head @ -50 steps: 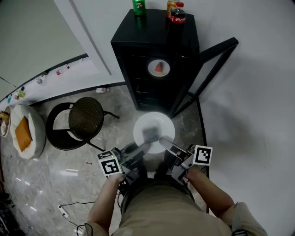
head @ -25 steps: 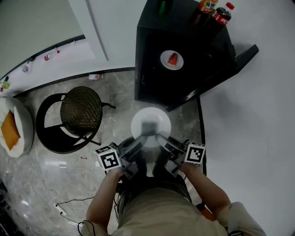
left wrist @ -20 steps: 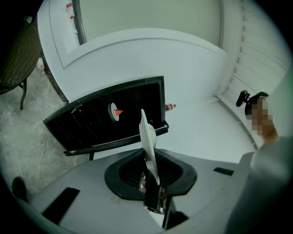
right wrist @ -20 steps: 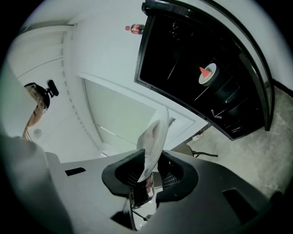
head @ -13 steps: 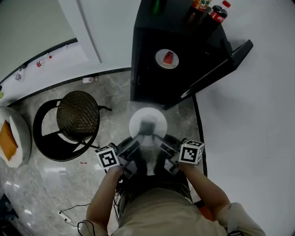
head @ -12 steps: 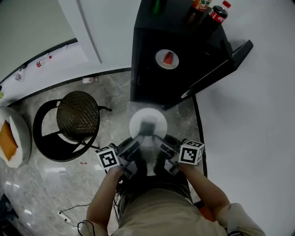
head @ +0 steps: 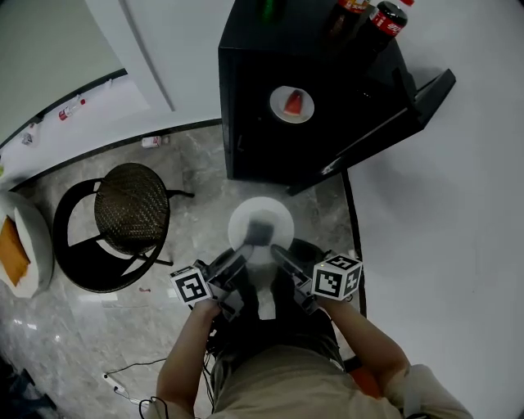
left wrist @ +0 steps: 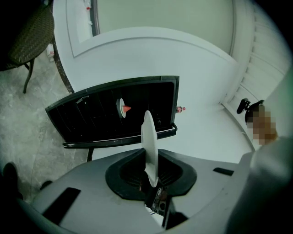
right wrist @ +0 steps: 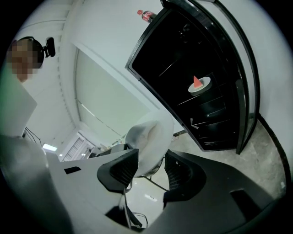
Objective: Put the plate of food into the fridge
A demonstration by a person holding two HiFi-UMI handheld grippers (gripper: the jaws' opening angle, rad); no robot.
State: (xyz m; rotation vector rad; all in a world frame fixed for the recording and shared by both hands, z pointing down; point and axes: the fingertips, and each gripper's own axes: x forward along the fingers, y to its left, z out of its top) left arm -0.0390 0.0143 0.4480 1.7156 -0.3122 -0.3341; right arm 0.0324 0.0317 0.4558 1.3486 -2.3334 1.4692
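Observation:
I hold a white plate (head: 260,229) level in front of me, with a dim grey patch at its middle. My left gripper (head: 244,250) is shut on the plate's near rim, and in the left gripper view the thin plate (left wrist: 149,135) stands edge-on, clamped in the left gripper (left wrist: 151,172). My right gripper (head: 275,250) is at the rim beside it. Its jaws are opening, and the plate (right wrist: 149,142) sits loose in the gap of the right gripper (right wrist: 151,172). Ahead stands the black fridge (head: 246,123) with its door (head: 385,123) swung open. A plate with a red slice (head: 292,104) rests on a shelf inside.
Bottles (head: 385,18) stand on top of the fridge. A black wicker chair (head: 131,209) is at my left on the marble floor, with a cushion (head: 15,245) beyond it. A white wall runs along the right, and a cable (head: 123,380) lies near my feet.
The fridge has come nearer and shifted left in the head view. The plate and both grippers have moved forward with me, and both stay at the near rim.

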